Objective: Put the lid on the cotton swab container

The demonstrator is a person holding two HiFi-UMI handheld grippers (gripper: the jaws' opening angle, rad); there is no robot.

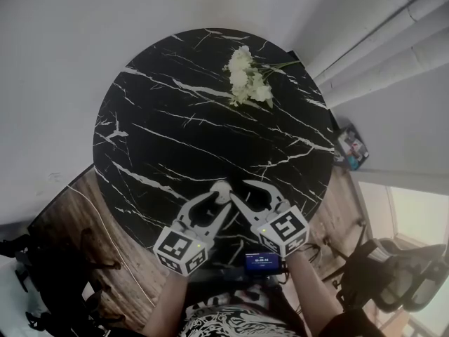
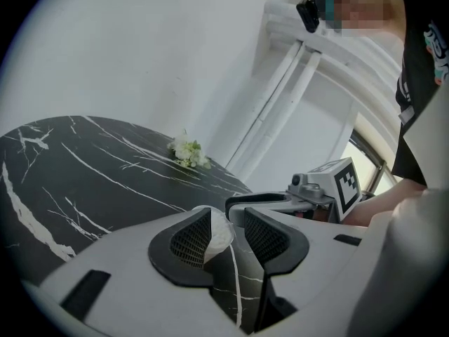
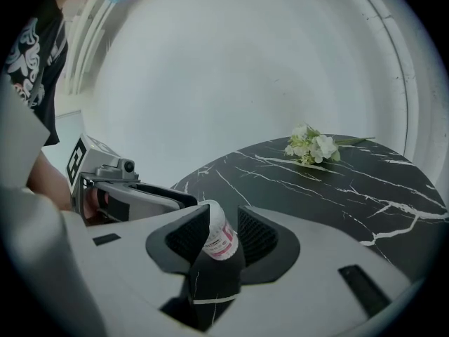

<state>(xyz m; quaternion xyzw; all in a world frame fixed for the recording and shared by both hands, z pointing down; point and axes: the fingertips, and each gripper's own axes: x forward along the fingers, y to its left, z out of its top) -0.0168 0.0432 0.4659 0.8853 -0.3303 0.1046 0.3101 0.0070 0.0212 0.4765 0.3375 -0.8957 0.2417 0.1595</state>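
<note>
A small cotton swab container (image 3: 219,236) with a pink label is tilted between the pads of my right gripper (image 3: 223,234), which is shut on it. My left gripper (image 2: 228,234) is shut on a translucent white lid (image 2: 219,234), held on edge against its left pad. In the head view both grippers meet tip to tip over the near edge of the round black marble table (image 1: 175,132): left gripper (image 1: 219,201), right gripper (image 1: 235,194), with the white container and lid (image 1: 221,189) together between their tips. I cannot tell whether lid and container touch.
A bunch of white flowers (image 1: 247,76) lies at the table's far side. A small device with a lit blue screen (image 1: 265,262) sits near the person's waist. An office chair (image 1: 393,272) stands on the floor at right, a small packet (image 1: 351,148) beyond the table's right edge.
</note>
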